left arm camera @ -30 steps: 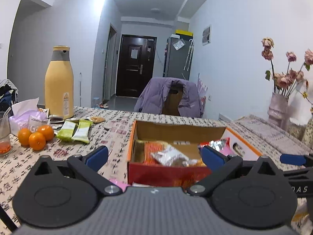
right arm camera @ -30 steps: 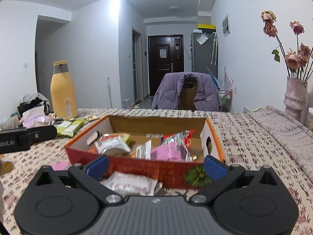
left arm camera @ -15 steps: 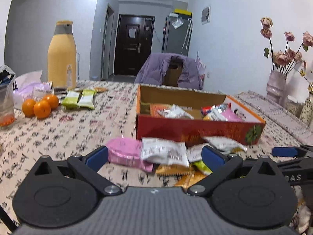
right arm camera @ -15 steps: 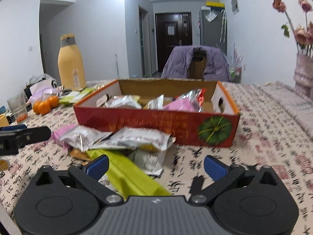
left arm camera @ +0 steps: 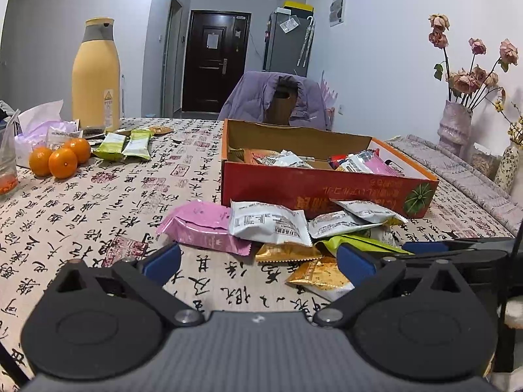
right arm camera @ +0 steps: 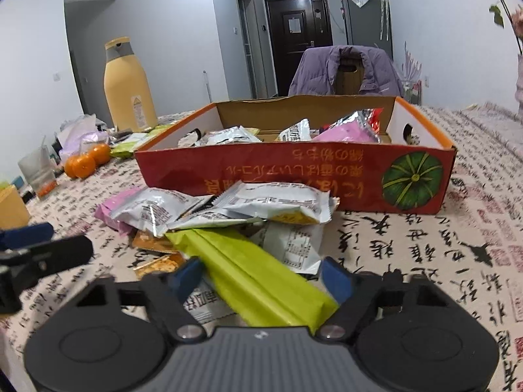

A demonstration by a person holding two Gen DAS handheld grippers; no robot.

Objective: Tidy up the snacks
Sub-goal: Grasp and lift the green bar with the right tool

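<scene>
Here, crinkled lime-green snack packet (right arm camera: 258, 274)

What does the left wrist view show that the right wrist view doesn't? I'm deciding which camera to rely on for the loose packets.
Only the left wrist view shows the vase of dried roses whole, the two green packets by the oranges, and the left gripper open over bare tablecloth. Only the right wrist view shows the lime-green packet lying between the right gripper's closing jaws, not yet pinched. Both show the red cardboard box, the yellow flask and the pile of loose packets before the box.
</scene>
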